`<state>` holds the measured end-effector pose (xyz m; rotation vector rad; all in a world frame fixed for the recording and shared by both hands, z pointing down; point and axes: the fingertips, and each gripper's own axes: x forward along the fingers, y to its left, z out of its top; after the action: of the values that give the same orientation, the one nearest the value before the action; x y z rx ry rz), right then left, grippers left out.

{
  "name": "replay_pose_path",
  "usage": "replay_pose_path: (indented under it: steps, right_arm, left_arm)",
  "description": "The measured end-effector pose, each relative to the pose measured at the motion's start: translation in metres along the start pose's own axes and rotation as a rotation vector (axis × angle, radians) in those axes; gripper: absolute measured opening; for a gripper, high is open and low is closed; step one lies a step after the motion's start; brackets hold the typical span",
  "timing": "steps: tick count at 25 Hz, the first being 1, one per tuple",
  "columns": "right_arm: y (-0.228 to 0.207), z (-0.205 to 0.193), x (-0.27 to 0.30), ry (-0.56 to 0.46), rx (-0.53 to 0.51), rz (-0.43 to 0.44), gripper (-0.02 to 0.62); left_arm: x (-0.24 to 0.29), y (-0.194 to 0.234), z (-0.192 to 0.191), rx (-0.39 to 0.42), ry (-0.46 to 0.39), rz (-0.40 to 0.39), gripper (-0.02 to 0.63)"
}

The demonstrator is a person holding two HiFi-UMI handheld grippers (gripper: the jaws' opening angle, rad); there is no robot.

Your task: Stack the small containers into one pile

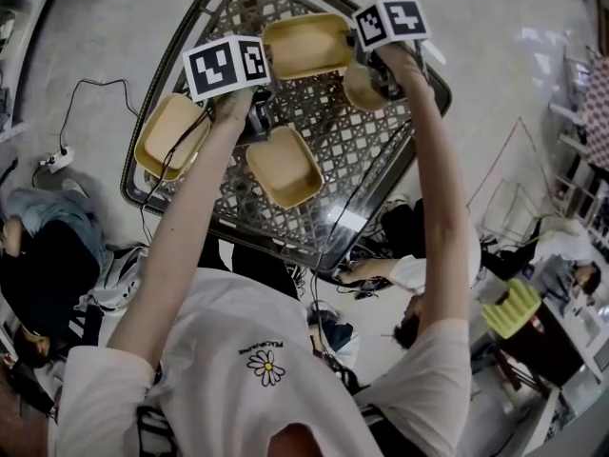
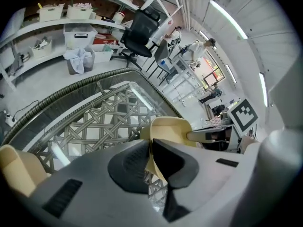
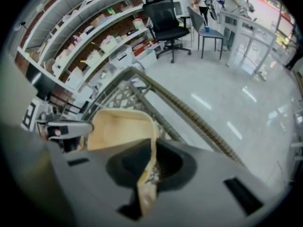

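Observation:
Several shallow tan containers are on a metal lattice table [image 1: 371,160]: one at the far edge [image 1: 306,44], one at the left [image 1: 171,133], one in the middle [image 1: 284,165]. My left gripper [image 2: 150,148] is shut on the thin rim of a tan container [image 2: 173,126] that reaches ahead of the jaws. In the head view the left gripper [image 1: 255,112] sits between the far and middle containers, its jaws hidden under the marker cube. My right gripper [image 3: 149,167] is shut on the rim of another tan container [image 3: 120,126], seen tilted at the table's right [image 1: 366,86].
The table's rim [image 2: 66,91] curves round close to both grippers. People sit on the floor by the near edge [image 1: 48,255]. A power strip [image 1: 59,158] and cables lie at the left. Shelves [image 2: 71,22] and a black office chair [image 2: 142,27] stand beyond.

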<state>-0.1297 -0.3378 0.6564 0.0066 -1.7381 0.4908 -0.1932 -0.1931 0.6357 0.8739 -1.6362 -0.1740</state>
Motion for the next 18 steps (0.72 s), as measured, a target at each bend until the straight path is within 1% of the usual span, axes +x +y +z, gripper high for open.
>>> replay_pose_path:
  steps: [2,5,9,11,14,18]
  right_arm:
    - [0.0,0.001,-0.001,-0.001,0.004,0.004,0.052]
    - [0.0,0.001,-0.003,-0.015,0.016,0.013,0.051]
    - [0.002,0.004,-0.014,-0.037,0.016,-0.01,0.048]
    - [0.005,0.005,-0.025,-0.055,0.047,-0.032,0.044]
    - [0.013,0.002,-0.048,-0.089,0.083,-0.086,0.041]
    - [0.034,-0.01,-0.081,-0.151,0.122,-0.107,0.041]
  left_arm:
    - [-0.001,-0.001,0.0,-0.003,-0.001,-0.023,0.041]
    - [-0.001,-0.003,0.001,-0.004,-0.004,-0.034,0.038]
    - [-0.007,-0.008,0.008,0.002,-0.017,-0.043,0.035]
    - [-0.013,-0.013,0.011,0.014,-0.02,-0.054,0.035]
    - [-0.028,-0.024,0.019,0.054,-0.028,-0.067,0.035]
    - [-0.053,-0.036,0.026,0.146,-0.023,-0.069,0.034]
